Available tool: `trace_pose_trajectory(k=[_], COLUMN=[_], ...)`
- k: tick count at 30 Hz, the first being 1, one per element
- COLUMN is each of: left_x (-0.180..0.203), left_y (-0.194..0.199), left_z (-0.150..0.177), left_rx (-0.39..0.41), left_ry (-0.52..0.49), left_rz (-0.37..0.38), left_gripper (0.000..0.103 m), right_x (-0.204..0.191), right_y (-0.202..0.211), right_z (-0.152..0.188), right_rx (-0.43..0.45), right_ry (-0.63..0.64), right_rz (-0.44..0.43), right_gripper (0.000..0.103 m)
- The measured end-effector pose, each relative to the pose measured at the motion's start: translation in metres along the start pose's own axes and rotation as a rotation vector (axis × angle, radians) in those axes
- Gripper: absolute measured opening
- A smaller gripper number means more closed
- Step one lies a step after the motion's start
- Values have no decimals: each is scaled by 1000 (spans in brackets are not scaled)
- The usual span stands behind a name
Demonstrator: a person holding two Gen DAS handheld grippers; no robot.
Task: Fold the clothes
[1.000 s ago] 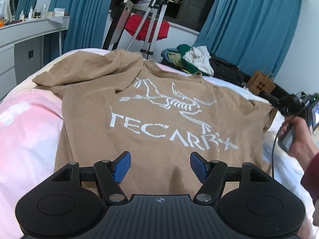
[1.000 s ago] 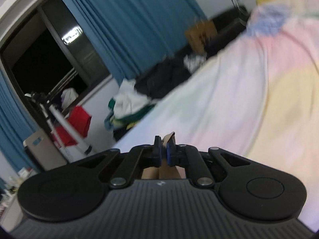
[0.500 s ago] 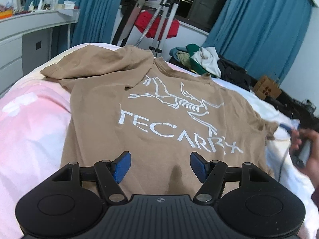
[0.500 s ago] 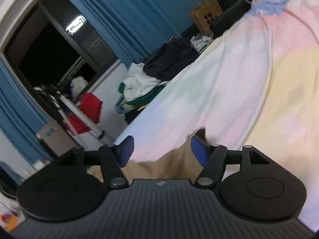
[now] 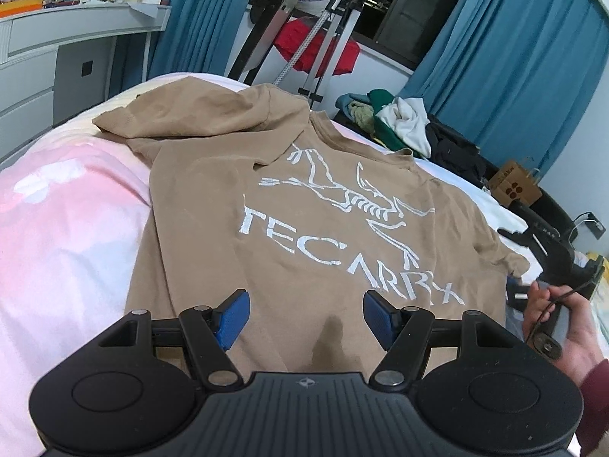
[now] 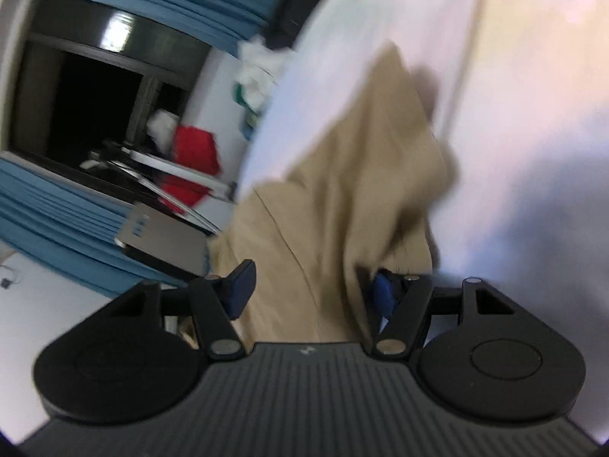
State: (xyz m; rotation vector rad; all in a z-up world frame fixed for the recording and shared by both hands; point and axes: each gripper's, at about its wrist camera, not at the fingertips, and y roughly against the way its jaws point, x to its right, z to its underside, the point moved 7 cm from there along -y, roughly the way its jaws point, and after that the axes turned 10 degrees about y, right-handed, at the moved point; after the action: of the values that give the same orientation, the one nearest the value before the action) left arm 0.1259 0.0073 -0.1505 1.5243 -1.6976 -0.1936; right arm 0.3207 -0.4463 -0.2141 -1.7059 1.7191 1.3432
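Here the tan T-shirt (image 5: 304, 205) lies spread over the middle of the left wrist view, print side up, on a bed (image 5: 64, 228) with a pink and white cover. Its far sleeve (image 5: 198, 114) is bunched in the upper left of the frame, and its other sleeve (image 5: 502, 255) ends at the right edge, close to the person's hand (image 5: 559, 327). The left gripper (image 5: 304, 314) hangs over the shirt's near hem at the bottom of the frame, its blue pads wide apart and holding nothing. In the blurred right wrist view the right gripper (image 6: 310, 289) sits low over a rumpled fold of the same tan cloth (image 6: 373, 160), which runs from the lower middle up toward the upper right. Its fingers are spread too; cloth lies between them and against the right pad (image 6: 382, 293), but nothing is pinched. Beyond the bed stand blue curtains (image 5: 514, 76), a heap of clothes (image 5: 399, 122) and a drying rack with a red garment (image 5: 316, 49). This looks like the start of a fold: the shirt is flat and neither side is gripped. The next move likely calls for each gripper to pinch an edge, then carry that side over the print without dragging the rest.
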Motion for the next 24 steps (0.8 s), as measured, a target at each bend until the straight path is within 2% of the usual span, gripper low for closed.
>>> trace_pose_trajectory(k=[4,9,10,12,14,15,20,24], left_x=[2,4,5,6,7,7,6,5], left_y=[-7,-13,-13,-14,-15,-15,-12,-10], left_z=[3,6,7,8,9,9,7,5], left_rx=[-13,-20,-19,-18,-17,-17,-11,-5], left_ry=[-7,-18,-25,-39,-43,-42,-36,-32], left_rz=[-5,-5,-5,-8,-11,-10,-3,-5], left_gripper=[68,68,68,68,68,68,68,68], right_x=[2,8,8,8,9,8,-9,16], right_y=[-16,-31,-32,-30,-26,-21,13,21], right_z=[-15,-27,-29,-34,-38,-42,-64,-63], right_rx=[47,77,93,133,150,163,251,210], right_ry=[56,51,43,11,15,43,212,112], right_rz=[9,40,42,45,75,89,117,128], right_gripper=[67,66,63,51,20,16,15,16])
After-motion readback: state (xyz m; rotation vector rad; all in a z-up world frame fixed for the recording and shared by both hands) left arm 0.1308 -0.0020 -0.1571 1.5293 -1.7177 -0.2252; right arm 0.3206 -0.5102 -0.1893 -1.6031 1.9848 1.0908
